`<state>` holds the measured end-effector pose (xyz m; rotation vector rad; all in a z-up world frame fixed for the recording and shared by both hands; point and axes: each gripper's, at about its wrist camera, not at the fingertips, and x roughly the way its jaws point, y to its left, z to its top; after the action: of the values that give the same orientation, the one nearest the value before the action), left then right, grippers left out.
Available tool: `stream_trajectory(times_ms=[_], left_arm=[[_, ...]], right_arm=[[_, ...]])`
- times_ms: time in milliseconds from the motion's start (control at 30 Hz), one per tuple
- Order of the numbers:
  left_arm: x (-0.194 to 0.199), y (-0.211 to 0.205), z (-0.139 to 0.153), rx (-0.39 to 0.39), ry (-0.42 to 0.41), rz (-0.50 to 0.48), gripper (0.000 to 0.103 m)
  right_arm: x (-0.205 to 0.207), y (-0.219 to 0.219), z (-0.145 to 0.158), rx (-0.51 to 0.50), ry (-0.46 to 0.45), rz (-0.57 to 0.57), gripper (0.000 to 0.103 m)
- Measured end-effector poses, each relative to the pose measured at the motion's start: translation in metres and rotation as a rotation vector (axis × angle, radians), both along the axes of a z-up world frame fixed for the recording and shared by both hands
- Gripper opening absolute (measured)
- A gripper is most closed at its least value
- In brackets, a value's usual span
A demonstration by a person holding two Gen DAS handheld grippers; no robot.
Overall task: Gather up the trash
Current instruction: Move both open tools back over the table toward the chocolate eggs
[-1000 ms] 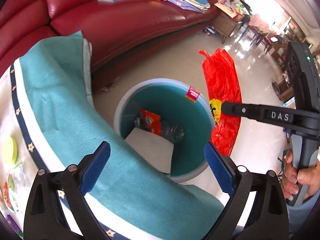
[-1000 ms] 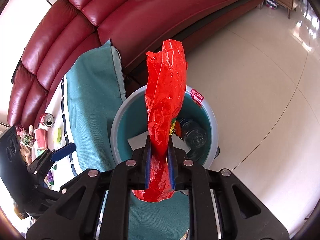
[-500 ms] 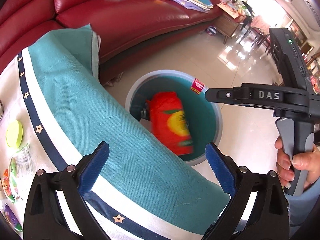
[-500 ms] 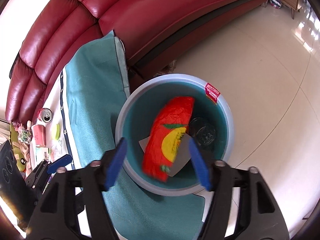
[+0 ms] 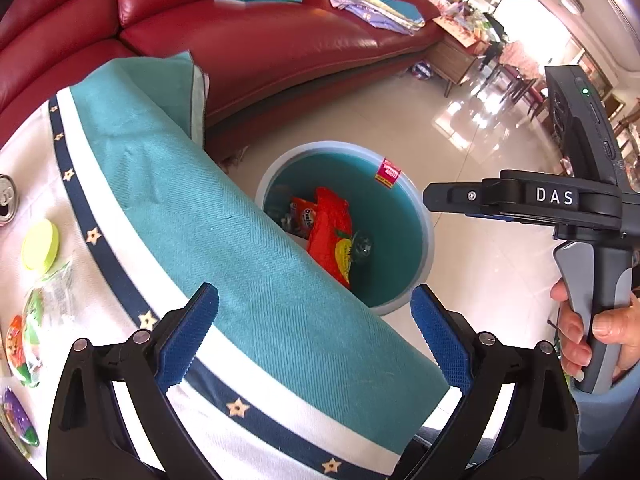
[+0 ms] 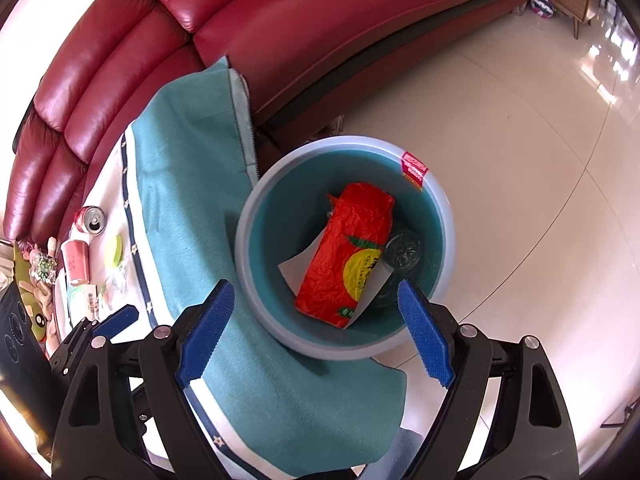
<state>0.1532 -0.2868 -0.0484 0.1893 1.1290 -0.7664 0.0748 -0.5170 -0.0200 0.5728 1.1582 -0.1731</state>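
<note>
A: So, what is filling the room, biggest first?

B: A red leather sofa (image 6: 304,28) is curving along the back, and a table draped in a teal cloth (image 6: 188,208) is sitting in front of it. Just beside the cloth's hanging edge, a round bin (image 6: 444,208) with a teal inside is standing on the pale floor.

A: And the trash?

B: A red snack bag (image 6: 348,256) is lying inside the bin on a white sheet, next to a dark plastic bottle (image 6: 404,250). In the right wrist view its long axis is running diagonally, one end pointing up toward the sofa side of the bin, the other down toward the gripper.

A: Is either gripper holding anything?

B: No. The right gripper (image 6: 316,336) is hanging above the bin, its jaws opening, already wide, with nothing between the blue pads. The left gripper (image 5: 314,336) is also standing wide and empty, over the cloth edge.

A: Anything smaller?

B: A soda can (image 6: 92,220) and a yellow-green lid (image 5: 40,246) are resting on the table's white part.
</note>
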Motion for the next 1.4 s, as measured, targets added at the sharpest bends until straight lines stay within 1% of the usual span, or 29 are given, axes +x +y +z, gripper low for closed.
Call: stream_trajectory(times_ms=[200,500,767,967,1067,1233,1333,1400], left_arm=[[-0.014,0.026,0.013,-0.01,-0.028,0.029,0.097],[-0.024,0.09,0.026,-0.032,-0.056,0.115,0.097],[-0.023,0.164,0.024,-0.025,-0.053,0.237,0.097],[-0.017,0.232,0.022,-0.037,-0.05,0.355,0.097],[-0.013,0.267,0.017,-0.028,-0.04,0.409,0.097],[-0.011,0.318,0.008,-0.06,-0.007,0.476,0.097],[-0.01,0.337,0.002,-0.071,0.002,0.497,0.097],[-0.011,0.342,-0.001,-0.074,-0.004,0.5,0.097]], right_arm=[[-0.005,0.028,0.014,-0.01,-0.02,0.042,0.08],[0.001,0.091,0.025,-0.02,-0.033,0.133,0.08],[0.022,0.158,0.026,-0.028,-0.017,0.248,0.08],[0.043,0.217,0.026,-0.046,0.004,0.353,0.08],[0.053,0.248,0.026,-0.052,0.004,0.407,0.08],[0.073,0.293,0.025,-0.013,-0.011,0.485,0.08],[0.086,0.318,0.023,0.025,-0.022,0.521,0.08],[0.094,0.333,0.021,0.028,-0.027,0.541,0.08]])
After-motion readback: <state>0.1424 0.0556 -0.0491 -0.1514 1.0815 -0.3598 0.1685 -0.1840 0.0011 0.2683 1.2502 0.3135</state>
